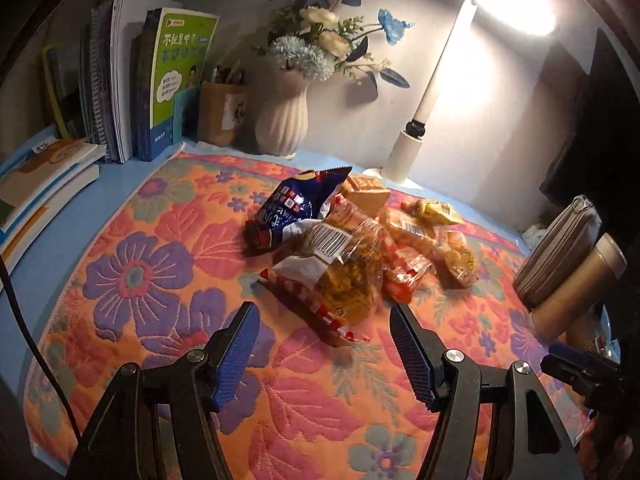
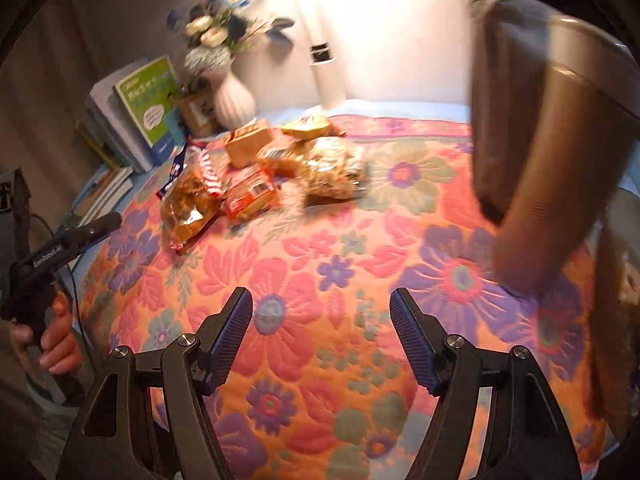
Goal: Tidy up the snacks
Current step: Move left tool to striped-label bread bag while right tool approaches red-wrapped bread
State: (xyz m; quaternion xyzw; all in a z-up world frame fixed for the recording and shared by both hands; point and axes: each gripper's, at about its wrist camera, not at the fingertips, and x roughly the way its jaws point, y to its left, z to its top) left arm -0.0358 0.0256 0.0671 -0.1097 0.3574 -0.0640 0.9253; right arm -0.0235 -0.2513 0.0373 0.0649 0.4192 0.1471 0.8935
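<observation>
We see floral cloth covering tabletop; snack pile mid-cloth, bags touching. Our left claw gapes, empty, just short of nearest bag. Our right claw gapes, empty, over bare cloth.

Heaped together just ahead of the left hand-held gripper: clear bag of golden snacks with red-white edge nearest its tips, blue packet behind to the left, tan box and yellow packets farther back right.
</observation>
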